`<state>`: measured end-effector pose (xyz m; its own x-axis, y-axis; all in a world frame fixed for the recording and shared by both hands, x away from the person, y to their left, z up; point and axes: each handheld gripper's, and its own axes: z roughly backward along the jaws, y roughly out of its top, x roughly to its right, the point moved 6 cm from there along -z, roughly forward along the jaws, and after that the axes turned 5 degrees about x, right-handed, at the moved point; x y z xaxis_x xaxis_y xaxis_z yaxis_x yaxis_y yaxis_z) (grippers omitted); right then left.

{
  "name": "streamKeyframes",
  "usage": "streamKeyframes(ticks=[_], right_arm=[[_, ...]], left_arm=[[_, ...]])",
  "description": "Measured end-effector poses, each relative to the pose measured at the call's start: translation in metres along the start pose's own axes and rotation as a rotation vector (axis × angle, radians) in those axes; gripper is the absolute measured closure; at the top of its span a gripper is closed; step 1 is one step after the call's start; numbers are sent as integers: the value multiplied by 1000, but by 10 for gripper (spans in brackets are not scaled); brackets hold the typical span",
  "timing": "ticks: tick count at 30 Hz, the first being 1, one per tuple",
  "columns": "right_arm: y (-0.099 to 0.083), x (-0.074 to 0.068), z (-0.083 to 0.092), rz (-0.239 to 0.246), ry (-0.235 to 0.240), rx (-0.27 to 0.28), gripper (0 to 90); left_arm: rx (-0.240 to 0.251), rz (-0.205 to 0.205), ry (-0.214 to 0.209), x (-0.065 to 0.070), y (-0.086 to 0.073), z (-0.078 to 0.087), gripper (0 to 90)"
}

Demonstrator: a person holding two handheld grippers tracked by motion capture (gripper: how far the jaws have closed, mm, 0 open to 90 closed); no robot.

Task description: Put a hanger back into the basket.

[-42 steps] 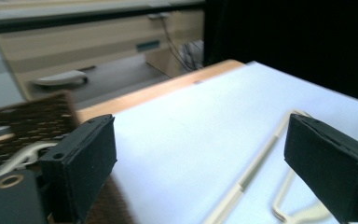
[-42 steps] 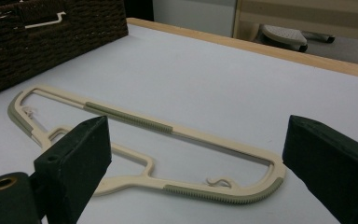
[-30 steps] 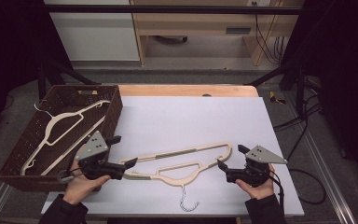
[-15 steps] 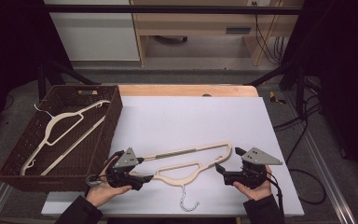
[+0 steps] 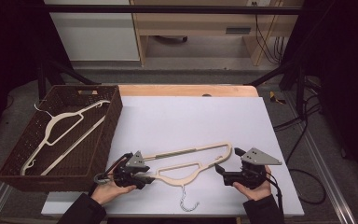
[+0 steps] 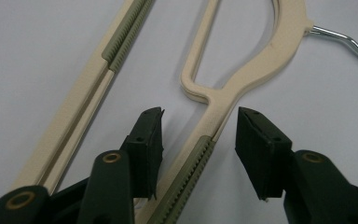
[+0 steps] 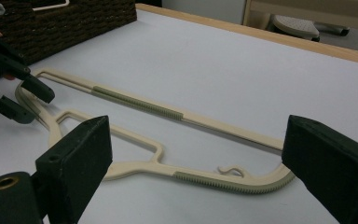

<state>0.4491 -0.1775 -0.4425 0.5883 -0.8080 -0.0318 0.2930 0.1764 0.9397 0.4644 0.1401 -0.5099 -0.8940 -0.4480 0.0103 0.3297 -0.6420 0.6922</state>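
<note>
A cream plastic hanger [image 5: 191, 161] with grey ribbed grip strips and a metal hook [image 5: 186, 200] lies flat on the white table top. My left gripper [image 5: 142, 175] is low over the hanger's left end. In the left gripper view its jaws have just been closing and straddle the hanger's [image 6: 242, 79] lower arm, with a gap on each side of that arm, so the left gripper [image 6: 198, 123] is open. My right gripper [image 5: 228, 160] rests by the hanger's right end, open wide. In the right gripper view the hanger [image 7: 140, 105] lies beyond the right gripper [image 7: 196, 140].
A dark woven basket [image 5: 114, 116] stands on the table's left side with another cream hanger [image 5: 67, 126] inside. The table's wooden far edge [image 5: 186, 89] runs behind the white surface. The left gripper [image 7: 32, 98] appears far left in the right gripper view.
My left gripper has moved right and down from beside the basket to the hanger's left end, and its jaws have narrowed around the hanger's arm. The right gripper has stayed put.
</note>
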Motion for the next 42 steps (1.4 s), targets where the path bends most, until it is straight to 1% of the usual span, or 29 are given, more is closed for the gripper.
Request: streamKeyframes(ticks=[1,2,3,4,8,10,12,15,17,18,19,21,22,23,25,27,28,29,30,34,35,36,39,40,42], right_arm=[[0,0,0,0,-1,-1,87],[0,0,0,0,-1,-1,87],[0,0,0,0,-1,-1,87],[0,0,0,1,0,-1,87],[-1,0,-1,3,3,-3,87],[-1,0,-1,3,3,-3,87],[-1,0,-1,4,3,-4,87],[-1,-1,-1,8,7,-5,87],[-1,-1,-1,7,6,-4,87],[-1,0,-1,8,5,-5,87],[-1,0,-1,9,6,-5,87],[-1,0,-2,6,4,-5,88],[-1,-1,-1,4,3,-7,87],[-1,-1,-1,4,3,-7,87],[-1,0,-1,9,6,-5,87],[-1,0,-1,9,7,-6,88],[-1,0,-1,9,7,-5,88],[-1,-1,-2,5,4,-6,87],[-2,-1,-2,5,5,-7,87],[-2,-1,-2,5,6,-7,87],[-1,-1,-2,5,5,-6,87],[-1,-1,-1,2,3,-7,87],[-1,0,-1,8,7,-4,87],[-1,-1,-1,2,2,-7,87],[-2,-1,-1,6,6,-6,87]], left_arm=[[-11,-1,-3,0,-1,-3,544],[-11,-1,-3,0,-1,-3,551],[-26,-10,-6,0,-2,-4,551],[-26,-19,-8,0,-1,-5,556],[-24,-18,2,-2,-1,-4,612],[-24,-22,2,-1,-1,-5,615],[-29,-32,5,0,-1,-4,655],[-33,-42,-6,0,-1,-3,674],[-32,-62,-7,1,0,-1,691],[-28,-65,-13,1,0,0,704],[-17,-55,-21,1,1,1,726],[-15,-60,-24,1,2,4,764],[-7,-56,-20,2,2,4,771],[-14,-68,-22,2,2,4,771],[-10,-59,-31,4,2,3,768],[-14,-64,-29,5,2,2,754],[-14,-66,-17,6,2,-1,714],[-25,-64,-17,7,1,-4,626],[-32,-75,-14,8,0,-5,628],[-35,-77,1,9,0,-5,641],[-33,-75,4,10,1,-5,670],[-34,-75,5,10,1,-5,678],[-40,-91,10,10,1,-4,689],[-39,-93,12,10,1,-4,698],[-39,-95,13,11,2,-4,698]])
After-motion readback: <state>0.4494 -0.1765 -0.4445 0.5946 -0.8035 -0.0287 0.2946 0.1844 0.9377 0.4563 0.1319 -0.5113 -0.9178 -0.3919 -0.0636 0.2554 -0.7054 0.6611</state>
